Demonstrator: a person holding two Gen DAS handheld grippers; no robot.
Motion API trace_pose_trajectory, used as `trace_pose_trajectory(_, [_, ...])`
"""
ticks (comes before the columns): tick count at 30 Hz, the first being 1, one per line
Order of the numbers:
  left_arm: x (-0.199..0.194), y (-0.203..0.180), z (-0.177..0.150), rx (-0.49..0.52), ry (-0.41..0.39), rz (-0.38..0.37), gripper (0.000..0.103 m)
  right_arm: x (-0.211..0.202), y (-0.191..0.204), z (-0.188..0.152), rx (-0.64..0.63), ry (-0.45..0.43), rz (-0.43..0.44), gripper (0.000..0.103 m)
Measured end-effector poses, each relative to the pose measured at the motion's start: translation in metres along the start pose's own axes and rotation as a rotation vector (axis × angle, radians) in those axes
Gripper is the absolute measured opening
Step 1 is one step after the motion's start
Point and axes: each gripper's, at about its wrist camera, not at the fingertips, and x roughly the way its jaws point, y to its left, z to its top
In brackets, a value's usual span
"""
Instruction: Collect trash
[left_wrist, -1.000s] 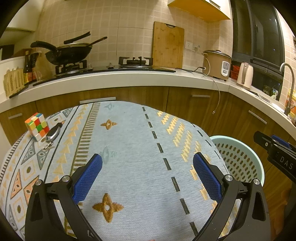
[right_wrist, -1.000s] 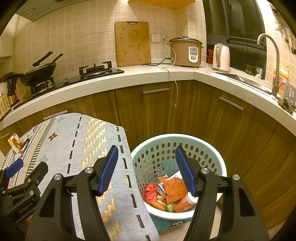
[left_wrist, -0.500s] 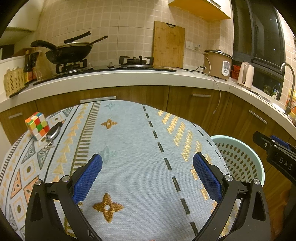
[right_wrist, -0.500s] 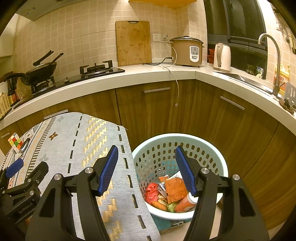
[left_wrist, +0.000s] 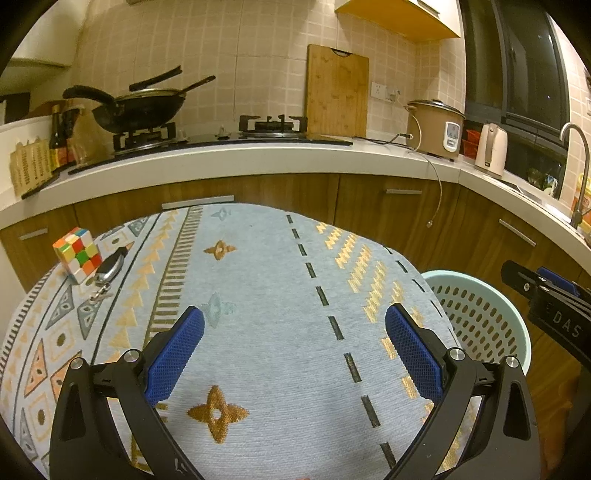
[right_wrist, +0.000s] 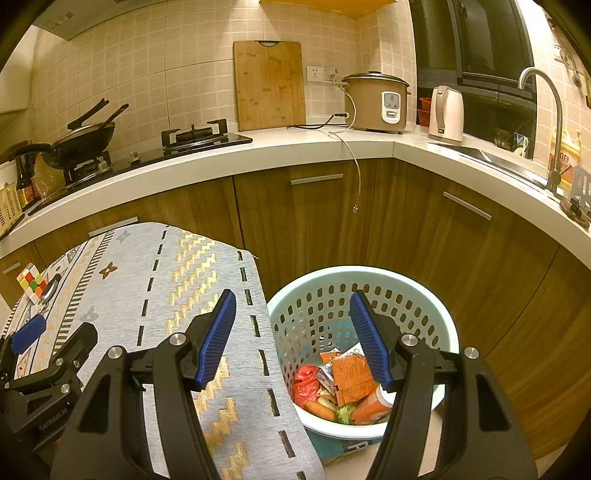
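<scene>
**Trash in the basket — bench to check**

Best to sweep the cloth-covered bench (left_wrist: 266, 325) before finishing; only a puzzle cube (left_wrist: 78, 253) and keys (left_wrist: 108, 271) visible there. Left hand-held gripper (left_wrist: 293, 343) wide, empty. Right hand-held gripper (right_wrist: 291, 338) wide, empty, above the basket (right_wrist: 424, 295). Trash (right_wrist: 341, 384) inside seen only from the right wrist — hidden from the left.

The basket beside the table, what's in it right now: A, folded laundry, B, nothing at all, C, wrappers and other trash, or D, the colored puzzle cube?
C: the right wrist view shows orange and red wrappers and other scraps lying in the bottom of the pale green basket, while the puzzle cube sits on the table's far corner.
</scene>
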Motion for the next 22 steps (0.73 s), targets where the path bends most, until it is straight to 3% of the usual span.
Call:
trace_pose_trajectory(9, [-0.004, -0.002, 0.006, 0.017, -0.011, 0.045, 0.095, -0.001, 0.002, 0.002, -0.013, -0.008, 0.010, 0.060])
trace_pose_trajectory(12, [-0.011, -0.005, 0.006, 0.049, -0.055, 0.092, 0.095, -0.004, 0.002, 0.002, -0.018, -0.015, 0.014, 0.060])
trace_pose_trajectory(22, [-0.027, 0.001, 0.007, 0.036, -0.051, 0.080, 0.095, -0.015, -0.002, 0.001, -0.004, -0.028, 0.016, 0.060])
